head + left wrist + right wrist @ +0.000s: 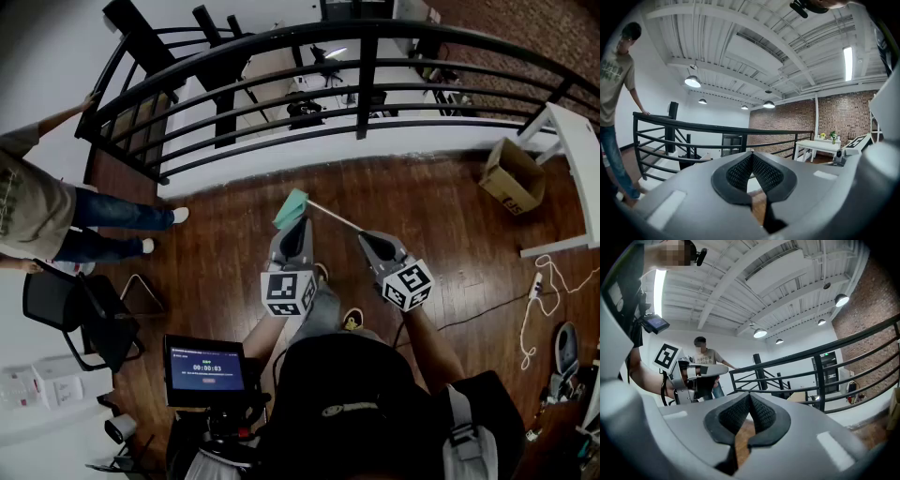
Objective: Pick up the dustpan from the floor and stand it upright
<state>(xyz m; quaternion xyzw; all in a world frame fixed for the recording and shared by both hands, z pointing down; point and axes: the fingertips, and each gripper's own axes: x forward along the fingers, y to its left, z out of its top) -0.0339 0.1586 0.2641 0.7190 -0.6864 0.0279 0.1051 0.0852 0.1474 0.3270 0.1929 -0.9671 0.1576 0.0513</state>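
A person seen from above wears a dark cap with an oval badge, a dark top with short sleeves, grey trousers and dark shoes with yellow trim. A grey strap crosses the right shoulder. The left gripper and right gripper are smooth grey wedges that narrow to the tip. Each carries a white cube printed with black square markers. The jaw pads are black with a fine mesh texture.
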